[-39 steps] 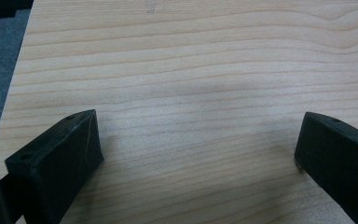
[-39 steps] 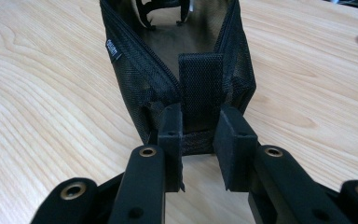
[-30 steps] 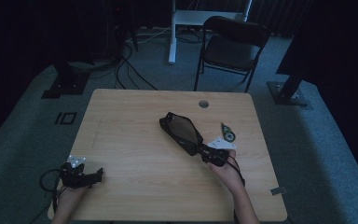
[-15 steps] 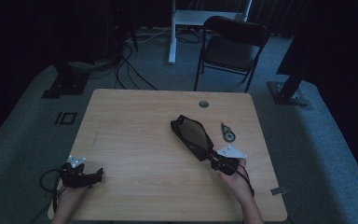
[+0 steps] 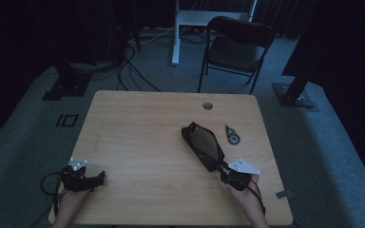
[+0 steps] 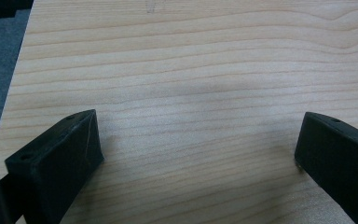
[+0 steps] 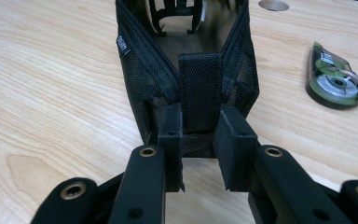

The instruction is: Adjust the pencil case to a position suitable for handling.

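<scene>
The black mesh pouch (image 7: 186, 70) has its far end cut off in the right gripper view; its near strap sits clamped in the narrowed right gripper (image 7: 200, 135); a round green tool (image 7: 336, 78) lies just beside; the left gripper (image 6: 196, 154) gapes wide over bare table (image 6: 191, 60).

A dim room is being lit faintly from above, with the far walls being lost in darkness. A light wooden table (image 5: 138, 137) is being shown on grey carpet (image 5: 332, 142). A black folding chair (image 5: 235, 47) is being kept beyond its far edge, beside a white stand (image 5: 180, 23). Dark cables (image 5: 128, 66) are being trailed across the floor at far left, near a black base plate (image 5: 66, 88); another base (image 5: 292, 95) is being seen at right.
</scene>
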`<state>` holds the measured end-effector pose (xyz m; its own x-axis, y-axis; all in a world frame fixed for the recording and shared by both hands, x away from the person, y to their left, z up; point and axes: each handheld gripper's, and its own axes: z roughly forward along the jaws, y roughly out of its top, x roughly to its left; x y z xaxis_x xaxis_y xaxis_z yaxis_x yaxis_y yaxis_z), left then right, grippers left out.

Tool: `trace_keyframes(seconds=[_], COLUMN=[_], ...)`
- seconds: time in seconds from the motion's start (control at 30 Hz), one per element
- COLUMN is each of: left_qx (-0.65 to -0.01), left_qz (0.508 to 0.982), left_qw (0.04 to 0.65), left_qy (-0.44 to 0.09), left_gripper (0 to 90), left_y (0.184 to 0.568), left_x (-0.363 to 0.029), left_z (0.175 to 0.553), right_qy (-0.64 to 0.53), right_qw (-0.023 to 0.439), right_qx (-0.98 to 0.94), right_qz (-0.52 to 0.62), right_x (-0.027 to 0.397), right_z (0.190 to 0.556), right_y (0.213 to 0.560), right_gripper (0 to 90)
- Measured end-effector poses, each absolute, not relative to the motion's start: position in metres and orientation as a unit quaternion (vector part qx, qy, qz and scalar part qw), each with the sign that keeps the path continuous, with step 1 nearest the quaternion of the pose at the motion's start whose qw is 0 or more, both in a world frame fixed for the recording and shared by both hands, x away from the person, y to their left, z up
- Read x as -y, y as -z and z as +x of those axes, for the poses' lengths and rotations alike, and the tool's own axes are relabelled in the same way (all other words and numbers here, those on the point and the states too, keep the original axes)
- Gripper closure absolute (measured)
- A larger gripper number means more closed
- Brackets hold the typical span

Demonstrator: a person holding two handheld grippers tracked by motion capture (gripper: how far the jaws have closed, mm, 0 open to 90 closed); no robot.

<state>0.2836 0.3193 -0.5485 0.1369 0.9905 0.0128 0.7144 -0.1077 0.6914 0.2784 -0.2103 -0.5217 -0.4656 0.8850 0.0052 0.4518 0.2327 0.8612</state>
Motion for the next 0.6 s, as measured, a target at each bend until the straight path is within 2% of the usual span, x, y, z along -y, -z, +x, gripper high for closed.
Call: trace_keyframes(seconds=[0.6], left_qx=[-0.608], left_qz=[0.701], left_qw=[0.277], left_qy=[-0.249], left_gripper=[0.6], left_y=[0.548], left_x=[-0.319], left_z=[0.284], right_qy=[-0.415], right_qw=[0.266], right_qx=[-0.731], right_qz=[0.471], right_x=[0.206], right_z=[0.244], right_y=[0.528], right_gripper=[72.9])
